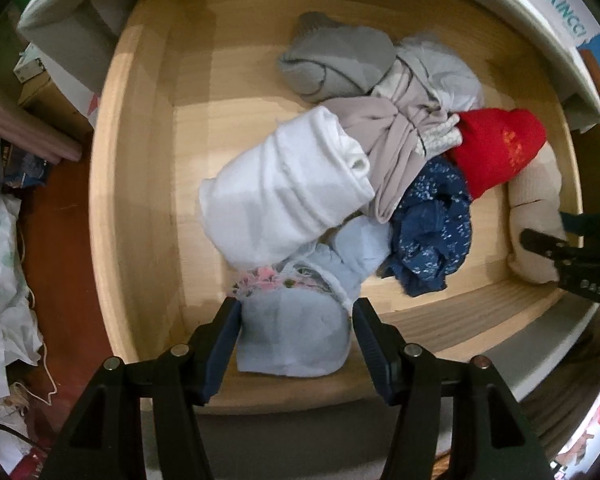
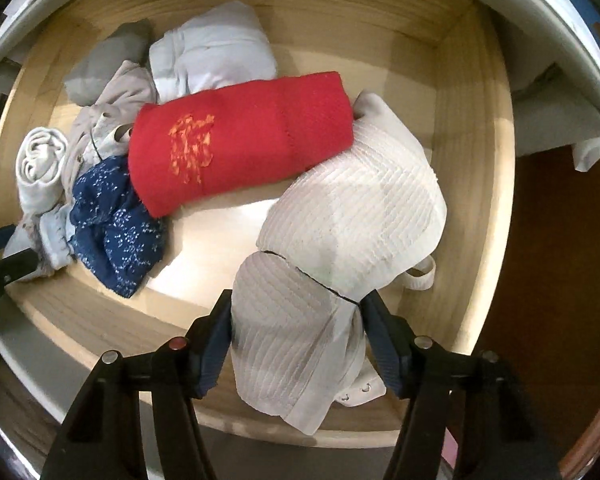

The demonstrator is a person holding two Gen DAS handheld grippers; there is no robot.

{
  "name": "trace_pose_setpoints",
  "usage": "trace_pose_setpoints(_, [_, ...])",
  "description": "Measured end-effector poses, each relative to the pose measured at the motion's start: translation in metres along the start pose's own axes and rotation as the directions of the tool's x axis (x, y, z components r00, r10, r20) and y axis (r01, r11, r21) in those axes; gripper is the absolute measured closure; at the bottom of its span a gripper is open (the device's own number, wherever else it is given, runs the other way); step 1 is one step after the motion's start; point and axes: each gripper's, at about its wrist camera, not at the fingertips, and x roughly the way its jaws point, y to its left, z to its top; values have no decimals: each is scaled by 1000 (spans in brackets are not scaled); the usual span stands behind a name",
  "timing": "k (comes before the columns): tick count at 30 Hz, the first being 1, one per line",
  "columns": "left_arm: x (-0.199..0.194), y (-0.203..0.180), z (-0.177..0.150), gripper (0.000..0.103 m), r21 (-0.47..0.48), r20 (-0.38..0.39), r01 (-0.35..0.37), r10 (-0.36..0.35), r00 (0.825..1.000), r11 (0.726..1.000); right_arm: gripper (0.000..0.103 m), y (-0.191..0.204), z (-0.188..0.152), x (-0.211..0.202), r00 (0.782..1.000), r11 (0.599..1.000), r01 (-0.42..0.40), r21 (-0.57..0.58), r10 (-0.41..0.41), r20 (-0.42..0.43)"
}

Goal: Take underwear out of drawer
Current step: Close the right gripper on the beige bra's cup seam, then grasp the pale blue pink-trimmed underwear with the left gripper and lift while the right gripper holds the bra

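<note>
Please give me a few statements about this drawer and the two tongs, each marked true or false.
1. The left tongs straddle a pale blue garment. True.
2. The right tongs are closed on a cream ribbed bra. True.
3. The red roll lies on the floor outside the drawer. False: it lies inside.
4. The drawer holds only one garment. False: several, including a navy speckled piece.

Rolled, bunched underwear (image 1: 292, 196) heaped in open wooden drawer (image 1: 140, 128): white, red, navy, pale-blue, cream pieces.
</note>
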Motion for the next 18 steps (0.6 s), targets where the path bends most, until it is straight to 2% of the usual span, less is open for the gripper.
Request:
trace_pose_setpoints(6, [17, -1, 2, 44, -15, -44, -22, 21, 999, 1000, 44, -1, 3, 6, 1000, 1000, 14, -20, -14, 8])
trace_pose_setpoints(10, [21, 2, 5, 44, -58, -61, -11, 7, 998, 998, 43, 7, 10, 7, 1000, 1000, 24, -17, -24, 18])
trace_pose_setpoints(12, [22, 4, 5, 54, -60, -61, -9, 5, 998, 998, 43, 14, 8, 6, 999, 1000, 25, -16, -25, 20])
trace_pose_setpoints(18, [21, -10, 3, 73, -20, -39, -42, 41, 998, 999, 42, 21, 3, 11, 999, 999, 31, -4, -31, 34])
